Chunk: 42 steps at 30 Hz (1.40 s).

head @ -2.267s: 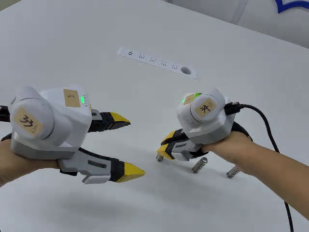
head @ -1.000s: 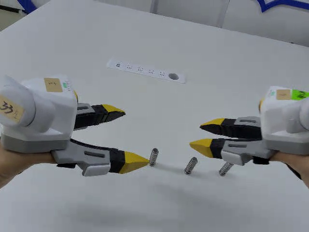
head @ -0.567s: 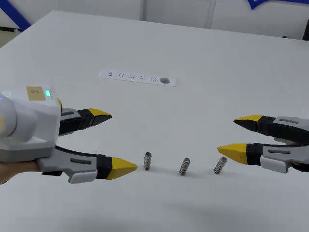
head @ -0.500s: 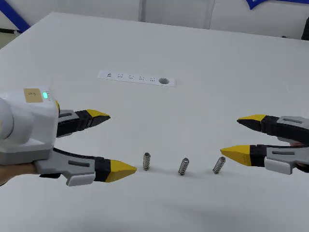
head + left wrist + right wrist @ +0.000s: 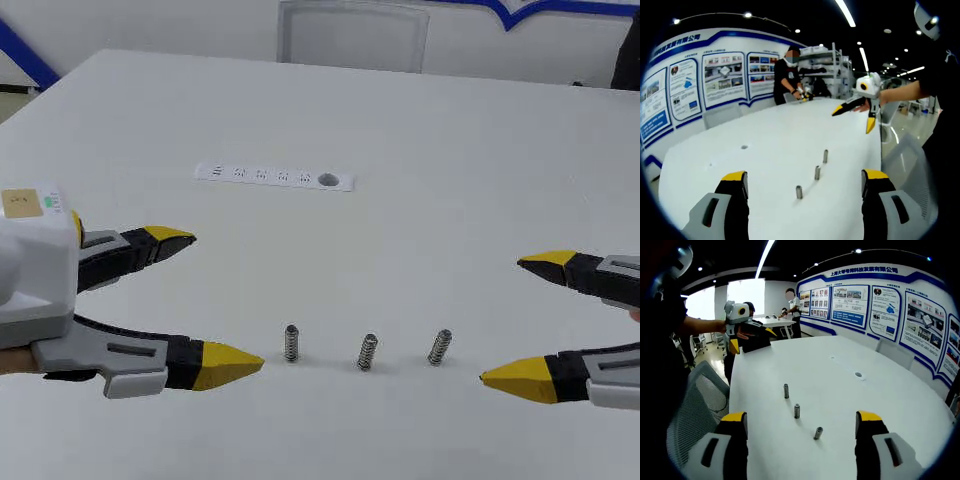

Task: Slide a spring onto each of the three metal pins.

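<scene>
Now, left tool (image 5: 225,298): jaws wide apart, holding nothing, as I read it; hovers left of the row.
Right tool (image 5: 501,320): jaws likewise apart, empty, right of the row.
Springs (image 5: 368,351): three, upright in a row on the bench (image 5: 420,130) between my tools, touching neither.
Power strip (image 5: 274,176): flat on the bench, well beyond the springs.

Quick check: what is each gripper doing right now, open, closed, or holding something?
Yellow-tipped left gripper: open, holding nothing.
Yellow-tipped right gripper: open, holding nothing.
</scene>
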Each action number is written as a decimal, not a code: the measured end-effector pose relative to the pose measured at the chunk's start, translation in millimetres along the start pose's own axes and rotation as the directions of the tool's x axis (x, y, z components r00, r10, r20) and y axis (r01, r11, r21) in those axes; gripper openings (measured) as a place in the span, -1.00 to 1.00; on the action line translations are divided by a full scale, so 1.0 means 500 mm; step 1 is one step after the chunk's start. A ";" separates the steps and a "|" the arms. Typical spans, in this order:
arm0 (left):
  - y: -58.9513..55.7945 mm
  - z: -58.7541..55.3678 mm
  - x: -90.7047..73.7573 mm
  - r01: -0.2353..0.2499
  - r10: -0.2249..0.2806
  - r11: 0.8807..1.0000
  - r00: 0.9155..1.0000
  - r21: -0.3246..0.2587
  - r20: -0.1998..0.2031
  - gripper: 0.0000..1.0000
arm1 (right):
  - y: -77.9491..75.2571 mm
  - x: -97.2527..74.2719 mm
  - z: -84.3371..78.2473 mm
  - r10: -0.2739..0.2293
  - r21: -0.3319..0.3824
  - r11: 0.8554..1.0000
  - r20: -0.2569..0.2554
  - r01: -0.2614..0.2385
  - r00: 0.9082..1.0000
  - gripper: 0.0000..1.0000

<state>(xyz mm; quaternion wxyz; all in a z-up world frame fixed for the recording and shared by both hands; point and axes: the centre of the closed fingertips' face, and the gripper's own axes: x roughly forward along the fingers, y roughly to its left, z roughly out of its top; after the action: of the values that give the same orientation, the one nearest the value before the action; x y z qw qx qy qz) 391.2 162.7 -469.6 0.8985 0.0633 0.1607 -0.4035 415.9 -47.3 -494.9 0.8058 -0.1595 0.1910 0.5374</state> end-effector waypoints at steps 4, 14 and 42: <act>0.000 0.011 -0.003 0.003 -0.003 1.000 1.000 0.001 0.010 1.00 | 0.003 -0.005 -0.005 0.014 0.014 1.000 0.001 -0.014 1.000 0.98; 0.007 -0.001 -0.003 -0.012 0.013 0.999 0.999 0.029 -0.033 1.00 | -0.016 -0.012 -0.005 -0.014 0.007 1.000 -0.001 0.014 1.000 0.98; 0.023 -0.024 -0.020 -0.027 0.030 0.999 0.997 0.044 -0.076 1.00 | -0.028 -0.022 -0.001 -0.072 0.063 0.995 0.004 0.072 0.997 0.95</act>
<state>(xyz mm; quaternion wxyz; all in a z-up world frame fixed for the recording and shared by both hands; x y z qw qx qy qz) 390.5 180.3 -477.7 0.8958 0.1004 0.1852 -0.3913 425.1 -61.5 -489.3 0.8299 -0.1389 0.1993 0.5022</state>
